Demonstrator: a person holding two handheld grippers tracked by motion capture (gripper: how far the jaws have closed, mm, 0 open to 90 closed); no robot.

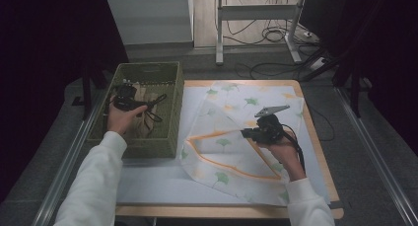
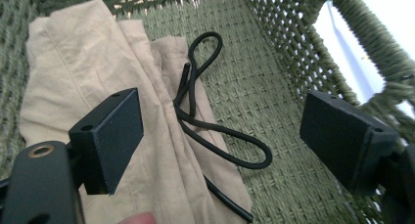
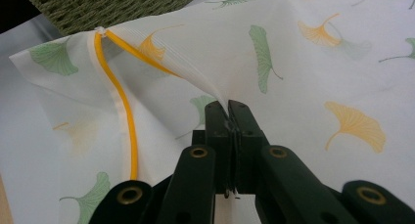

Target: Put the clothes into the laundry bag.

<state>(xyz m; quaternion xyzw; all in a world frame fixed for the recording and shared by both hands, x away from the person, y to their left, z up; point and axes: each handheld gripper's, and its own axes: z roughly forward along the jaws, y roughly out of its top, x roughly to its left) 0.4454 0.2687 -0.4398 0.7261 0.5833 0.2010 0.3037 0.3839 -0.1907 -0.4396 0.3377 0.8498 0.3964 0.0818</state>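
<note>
Seen from above, a person in white sleeves stands at the near edge of a wooden tabletop (image 1: 323, 159), holding a two-jaw claw in each hand.

Nearest, on the person's right, the right claw (image 1: 245, 132) is clenched on a thin white laundry bag (image 1: 231, 152) printed with green and yellow ginkgo leaves and edged with an orange zipper (image 1: 222, 163). The bag lies spread across the middle and right of the tabletop, on a pale sheet (image 1: 157, 184). In the right gripper view, the jaws of the right claw (image 3: 228, 106) are pressed together with a fold of the laundry bag (image 3: 303, 72) pinched between them. That fold is pulled up off the surface into a taut ridge that runs away from the jaws toward the end of the zipper (image 3: 125, 116).

Farther off, on the left, a green woven basket (image 1: 175, 112) stands on the tabletop just beside the bag. The left claw (image 1: 123, 98) reaches down inside it. In the left gripper view, the left claw (image 2: 220, 131) is released, its two black pads wide apart with nothing between them, hanging above the basket floor. Below it, a crumpled beige cloth (image 2: 93, 72) lies on the basket (image 2: 274, 77) bottom, against the left side in this view. A loop of black cable (image 2: 220, 131) lies partly on the cloth and partly on the weave.

Beyond the tabletop, a grey floor with tangled wires (image 1: 276, 36) and the metal legs of a stand (image 1: 219, 28) are visible.
</note>
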